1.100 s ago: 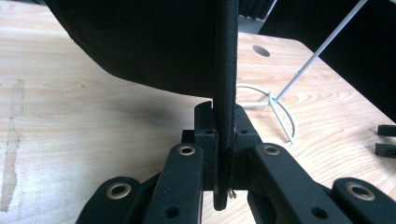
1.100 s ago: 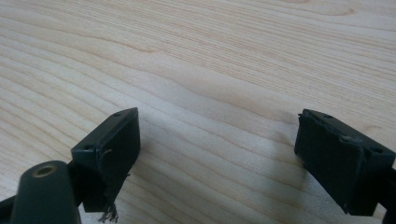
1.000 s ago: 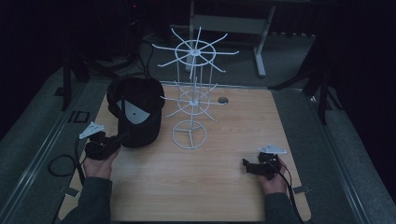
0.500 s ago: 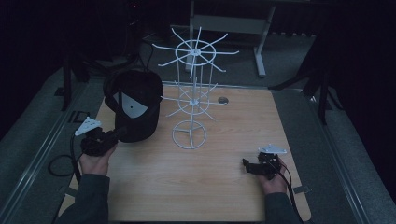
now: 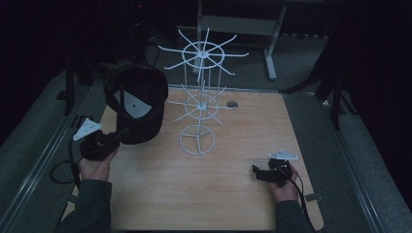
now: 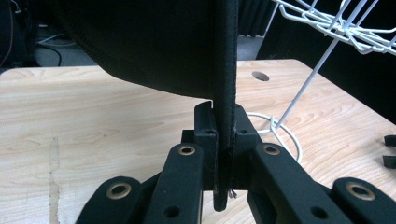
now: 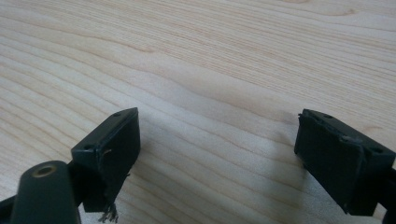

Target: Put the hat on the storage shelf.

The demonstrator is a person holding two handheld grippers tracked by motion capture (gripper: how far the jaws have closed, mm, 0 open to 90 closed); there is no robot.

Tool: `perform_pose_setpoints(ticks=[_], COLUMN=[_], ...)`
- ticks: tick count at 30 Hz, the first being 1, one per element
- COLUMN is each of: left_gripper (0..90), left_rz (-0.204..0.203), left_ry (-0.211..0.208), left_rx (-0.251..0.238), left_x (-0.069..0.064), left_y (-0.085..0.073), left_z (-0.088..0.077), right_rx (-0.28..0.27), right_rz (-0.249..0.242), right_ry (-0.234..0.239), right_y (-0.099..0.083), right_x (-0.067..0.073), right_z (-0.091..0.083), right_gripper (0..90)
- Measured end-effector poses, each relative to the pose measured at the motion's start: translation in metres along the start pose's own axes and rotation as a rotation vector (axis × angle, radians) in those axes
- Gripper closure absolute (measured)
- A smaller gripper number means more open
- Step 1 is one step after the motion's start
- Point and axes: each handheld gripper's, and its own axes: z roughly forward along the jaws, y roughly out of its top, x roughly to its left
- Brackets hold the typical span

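1. The right gripper [image 5: 256, 173] is sitting low over the wooden table [image 5: 233, 204], its jaws standing wide apart with nothing between them.
2. The left gripper [image 6: 224, 140] is pinching the brim of a black cap [image 5: 138, 104], lifting it off the table.
3. The white wire rack [image 5: 199, 92] is standing just beside the cap.

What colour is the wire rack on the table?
White; the wire rack shows best in the high view.
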Motion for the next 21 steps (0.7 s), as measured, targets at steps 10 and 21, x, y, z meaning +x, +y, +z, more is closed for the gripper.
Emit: perform_pose_setpoints(ticks=[10,21], left_gripper=[86.2,86.2], left_rz=[0.028,0.048], left_ry=[0.018,0.035], left_rx=[-0.022,-0.049], left_x=[-0.004,-0.007], left_y=[0.006,0.012], left_z=[-0.004,-0.008], right_rx=[0.0,0.0], right_rz=[0.0,-0.001], right_ry=[0.0,0.0], right_y=[0.0,0.0], right_x=[0.0,0.0], right_z=[0.0,0.0], right_gripper=[14.2,14.1])
